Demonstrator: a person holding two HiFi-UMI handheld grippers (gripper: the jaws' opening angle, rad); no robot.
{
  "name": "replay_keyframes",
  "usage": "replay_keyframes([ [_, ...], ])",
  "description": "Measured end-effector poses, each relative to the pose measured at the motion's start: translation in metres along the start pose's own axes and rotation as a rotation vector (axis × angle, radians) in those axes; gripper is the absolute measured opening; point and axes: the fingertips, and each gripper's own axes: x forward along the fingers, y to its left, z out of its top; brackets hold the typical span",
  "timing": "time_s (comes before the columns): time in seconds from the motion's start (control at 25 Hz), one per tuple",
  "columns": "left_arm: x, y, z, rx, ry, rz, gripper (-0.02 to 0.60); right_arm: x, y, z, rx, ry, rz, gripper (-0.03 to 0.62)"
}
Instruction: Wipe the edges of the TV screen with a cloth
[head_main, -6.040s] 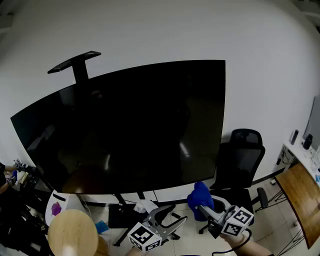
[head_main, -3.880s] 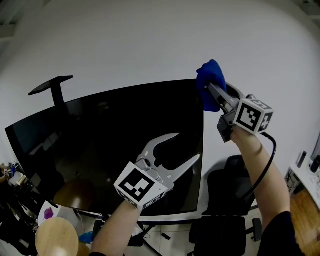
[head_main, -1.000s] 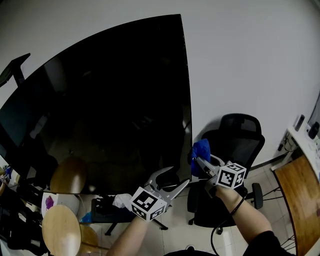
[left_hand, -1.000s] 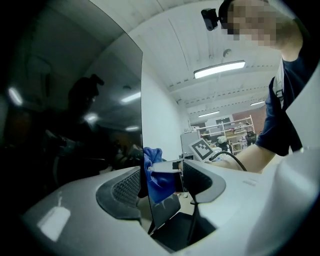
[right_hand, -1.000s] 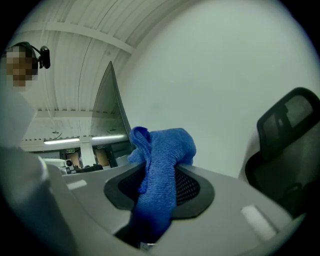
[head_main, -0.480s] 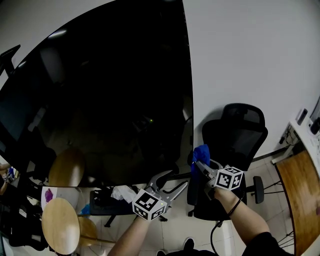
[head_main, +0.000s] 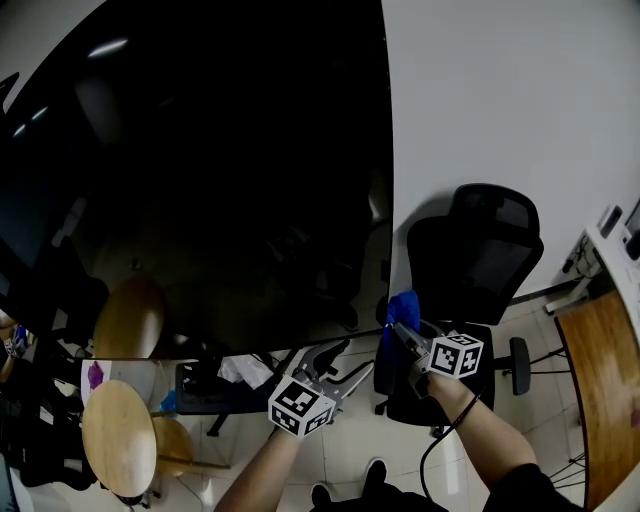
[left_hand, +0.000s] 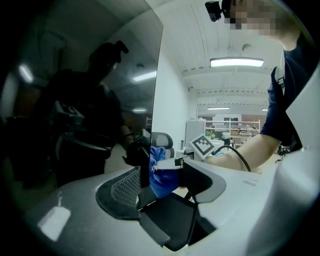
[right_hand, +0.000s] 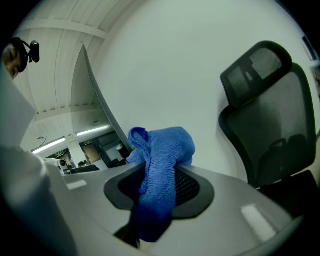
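Your right gripper (head_main: 400, 328) has the cloth (head_main: 404, 308) pinched at the lower right corner of the TV screen (head_main: 200, 180).
Right fingers (right_hand: 192, 187) are clamped on the cloth mid-bunch, with a soft blue wad sticking out past the tips. It looks to be against the screen's right edge, but contact is hard to confirm from these angles. The cloth is light, limp terry, so it'll fold and drag; I'd keep the grip deep and wipe with the wad only. The panel is glossy and probably fragile, so keep the hard fingertips off it. Your left gripper (head_main: 345, 362) has its fingers spread with nothing in them, low in front of the screen. Count: one cloth, one TV screen, two grippers, one office chair (head_main: 480, 270).
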Motion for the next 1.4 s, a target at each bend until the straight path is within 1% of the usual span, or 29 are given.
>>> replay_keyframes([
  [0.16,0.001,-0.001,-0.016,-0.017,0.019,-0.003,0.255,0.002,-0.011,-0.018,0.038,0.023,-0.011,0.138],
  [0.4,0.005,-0.002,-0.032,-0.034,0.044,-0.005,0.255,-0.003,-0.037,-0.053,0.051,0.093,-0.07,0.137],
  [0.56,0.003,-0.003,-0.04,-0.045,0.056,-0.001,0.255,-0.006,-0.05,-0.082,0.033,0.178,-0.123,0.137],
  [0.68,0.004,-0.004,-0.044,-0.051,0.061,-0.001,0.255,-0.004,-0.052,-0.099,0.01,0.244,-0.141,0.137],
  [0.76,0.007,-0.003,-0.046,-0.053,0.063,-0.002,0.255,0.0,-0.051,-0.099,0.012,0.247,-0.135,0.138],
  [0.92,0.003,0.002,-0.049,-0.058,0.066,0.011,0.255,0.014,-0.032,-0.092,0.055,0.211,-0.07,0.138],
  [1.08,-0.002,0.007,-0.052,-0.064,0.068,0.026,0.255,0.026,-0.015,-0.087,0.056,0.207,-0.035,0.137],
  [1.16,-0.006,0.009,-0.054,-0.066,0.069,0.033,0.255,0.029,-0.012,-0.087,0.048,0.206,-0.038,0.137],
  [1.32,-0.018,0.015,-0.056,-0.074,0.066,0.056,0.255,0.029,-0.011,-0.086,-0.017,0.204,-0.061,0.137],
  [1.4,-0.024,0.019,-0.057,-0.081,0.065,0.068,0.255,0.031,-0.009,-0.087,-0.029,0.208,-0.063,0.137],
])
